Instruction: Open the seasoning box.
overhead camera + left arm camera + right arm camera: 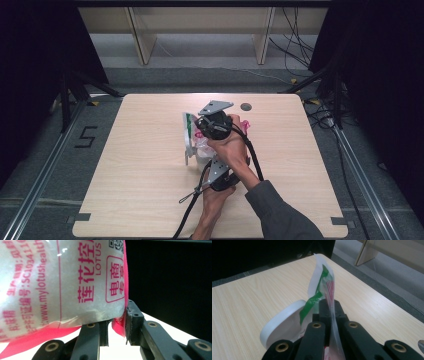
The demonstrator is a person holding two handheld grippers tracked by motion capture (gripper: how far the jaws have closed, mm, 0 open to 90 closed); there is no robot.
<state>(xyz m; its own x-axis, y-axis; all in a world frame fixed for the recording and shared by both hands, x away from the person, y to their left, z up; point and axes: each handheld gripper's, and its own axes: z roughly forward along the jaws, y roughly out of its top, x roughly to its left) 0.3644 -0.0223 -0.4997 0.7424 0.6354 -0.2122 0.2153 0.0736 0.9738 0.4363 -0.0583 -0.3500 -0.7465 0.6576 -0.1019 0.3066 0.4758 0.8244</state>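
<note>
While I hold the sugar bag (62,282) up over the middle of the table (140,150), my left gripper (117,325) pinches its pink corner and my right gripper (331,305) squeezes its top edge flat.

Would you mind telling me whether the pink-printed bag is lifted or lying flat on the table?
Lifted: the right gripper pinches the bag by its top film, and it hangs above the table.

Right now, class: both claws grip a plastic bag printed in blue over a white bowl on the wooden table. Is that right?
Not quite: the print on the plastic bag is pink-red, as the left gripper view shows. Both claws do grip it over the white bowl on the wooden table.
</note>
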